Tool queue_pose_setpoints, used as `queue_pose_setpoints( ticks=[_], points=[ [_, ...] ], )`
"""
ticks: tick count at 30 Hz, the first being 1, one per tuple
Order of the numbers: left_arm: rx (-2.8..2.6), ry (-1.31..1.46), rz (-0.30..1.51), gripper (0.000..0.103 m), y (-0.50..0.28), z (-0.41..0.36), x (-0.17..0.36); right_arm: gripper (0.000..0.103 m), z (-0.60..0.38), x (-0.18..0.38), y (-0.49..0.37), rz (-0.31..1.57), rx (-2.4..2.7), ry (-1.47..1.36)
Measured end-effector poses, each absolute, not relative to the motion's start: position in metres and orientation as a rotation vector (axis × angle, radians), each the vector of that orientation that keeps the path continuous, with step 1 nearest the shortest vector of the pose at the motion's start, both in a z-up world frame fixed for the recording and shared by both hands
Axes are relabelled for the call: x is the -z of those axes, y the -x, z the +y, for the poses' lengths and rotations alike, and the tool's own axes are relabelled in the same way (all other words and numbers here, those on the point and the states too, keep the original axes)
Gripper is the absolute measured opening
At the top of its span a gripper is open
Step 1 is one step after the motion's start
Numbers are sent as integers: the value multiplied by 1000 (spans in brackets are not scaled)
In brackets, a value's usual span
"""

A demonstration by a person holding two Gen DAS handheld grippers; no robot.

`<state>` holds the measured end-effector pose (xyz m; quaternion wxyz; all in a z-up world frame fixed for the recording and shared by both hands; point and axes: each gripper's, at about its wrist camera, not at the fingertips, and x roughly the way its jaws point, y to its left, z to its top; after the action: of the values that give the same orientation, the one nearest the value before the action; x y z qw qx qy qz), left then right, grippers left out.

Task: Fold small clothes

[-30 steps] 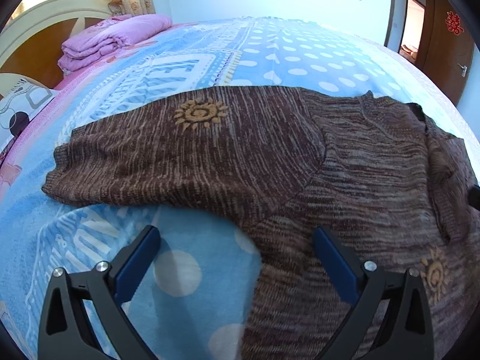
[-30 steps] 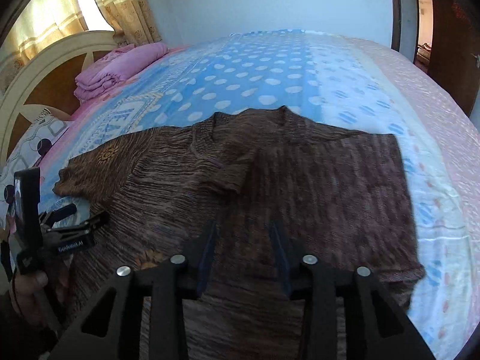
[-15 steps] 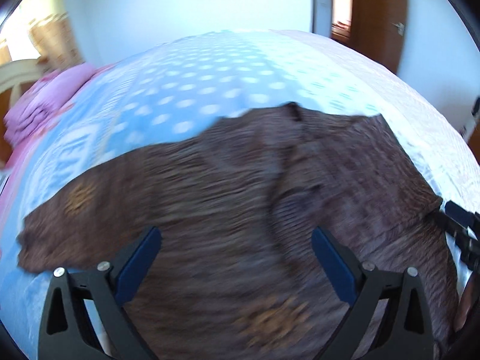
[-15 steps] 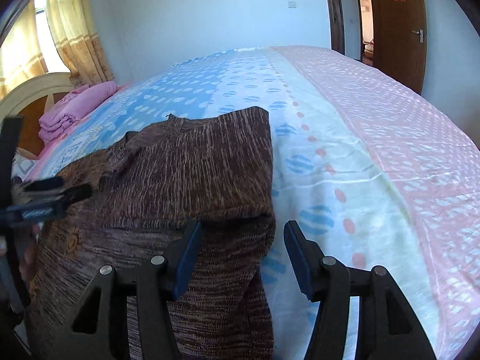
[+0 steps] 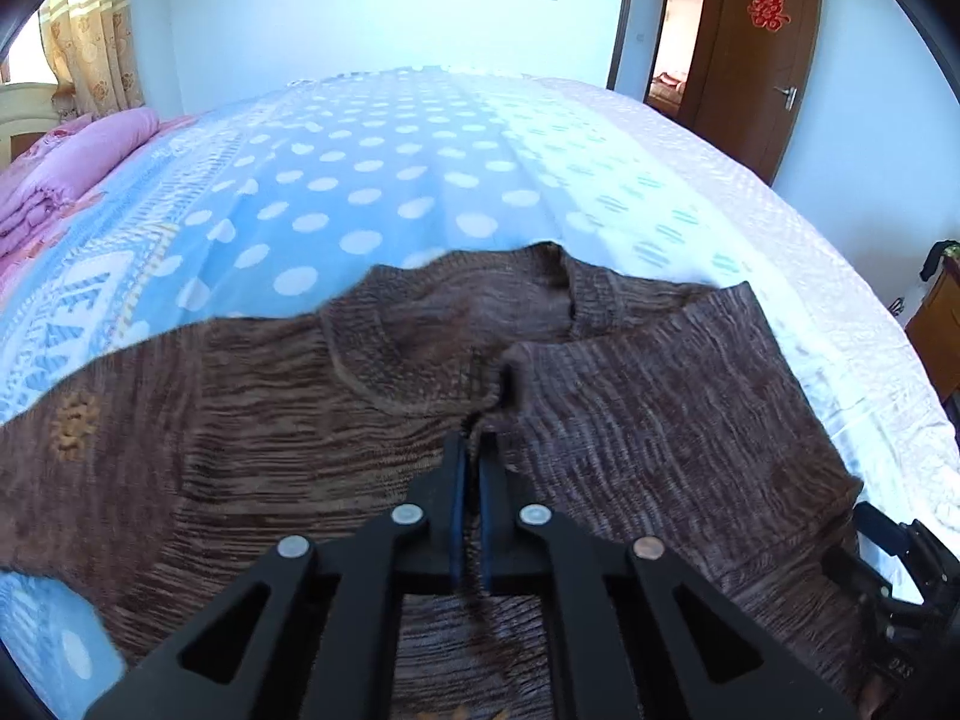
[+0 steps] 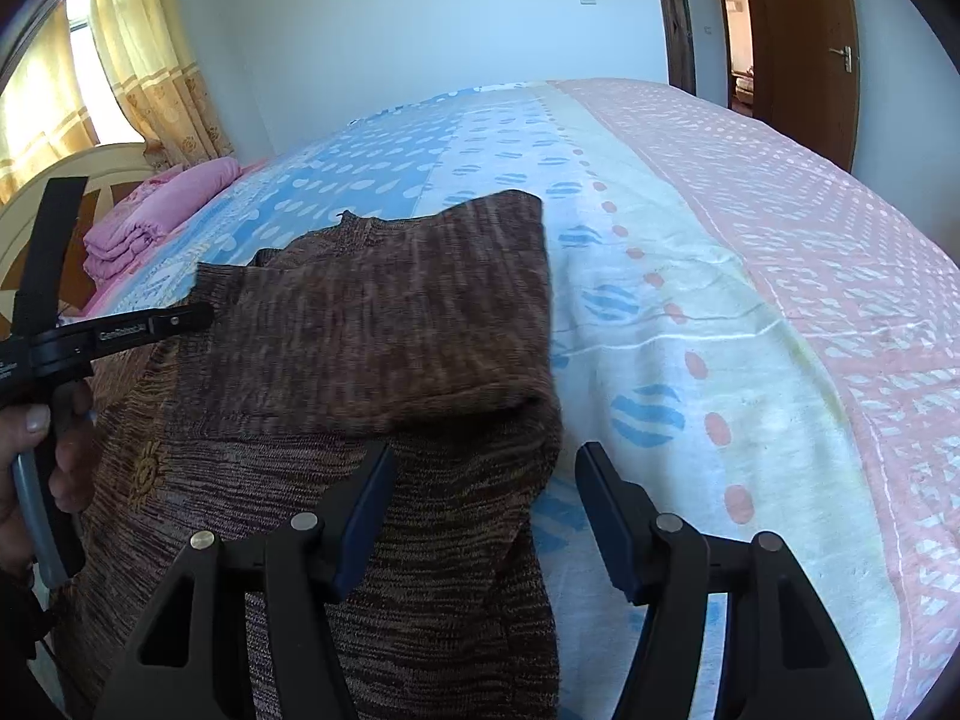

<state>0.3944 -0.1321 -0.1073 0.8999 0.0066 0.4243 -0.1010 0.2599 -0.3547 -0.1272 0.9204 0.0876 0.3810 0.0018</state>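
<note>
A brown knit sweater (image 5: 240, 450) with orange sun motifs lies spread on the bed, one sleeve folded across its body. My left gripper (image 5: 473, 450) is shut on a pinched ridge of the sweater, just below the collar at the folded sleeve's edge. In the right wrist view, the sweater (image 6: 390, 330) fills the left half. My right gripper (image 6: 487, 462) hovers over the sweater's right edge, its jaws opening. Knit lies under the left finger and bedsheet under the right one, and the pads press on nothing. The left gripper (image 6: 180, 319) also reaches in there from the left.
The bed (image 5: 420, 180) has a blue dotted and pink patterned sheet. A folded pink blanket (image 5: 72, 162) lies by the headboard (image 6: 36, 228) on the left. A brown door (image 5: 756, 48) stands open at the back right. A hand (image 6: 30, 438) holds the left gripper's handle.
My left gripper swung right from the left sleeve to the sweater's middle and closed on the knit. My right gripper shifted to the sweater's right edge and opened wider.
</note>
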Motion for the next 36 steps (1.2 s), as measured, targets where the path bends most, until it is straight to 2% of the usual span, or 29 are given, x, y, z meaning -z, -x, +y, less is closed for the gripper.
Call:
queue_pose_setpoints(
  ticks=[6, 9, 10, 11, 13, 14, 17, 21, 23, 25, 27, 32, 36],
  points=[
    [178, -11, 891, 5, -401, -120, 116, 63, -352, 128, -261, 793, 15, -159],
    [127, -38, 939, 16, -405, -118, 133, 63, -350, 121, -257, 767, 56, -133],
    [110, -28, 948, 29, -403, -115, 135, 63, -347, 116, -257, 750, 60, -108],
    [99, -15, 940, 37, -400, -110, 133, 63, -342, 111, -257, 729, 60, -72],
    [78, 7, 917, 67, -392, -100, 128, 63, -335, 108, -267, 729, 96, 11],
    [71, 6, 909, 71, -390, -97, 126, 63, -336, 109, -275, 749, 118, 16],
    [63, -24, 908, 71, -386, -95, 127, 63, -353, 123, -293, 848, 225, 14],
    [67, -31, 940, 72, -378, -97, 136, 63, -363, 116, -285, 888, 258, 7],
    [65, -58, 909, 78, -371, -100, 136, 63, -356, 101, -282, 847, 276, 24],
    [68, -90, 889, 90, -369, -104, 139, 63, -339, 86, -288, 782, 250, 72],
    [66, -85, 893, 92, -370, -104, 144, 63, -325, 78, -308, 760, 193, 87],
    [71, -34, 907, 97, -374, -94, 145, 61, -333, 118, -378, 928, 211, 85],
    [67, -32, 918, 97, -366, -77, 137, 61, -370, 125, -375, 918, 292, 36]
  ],
)
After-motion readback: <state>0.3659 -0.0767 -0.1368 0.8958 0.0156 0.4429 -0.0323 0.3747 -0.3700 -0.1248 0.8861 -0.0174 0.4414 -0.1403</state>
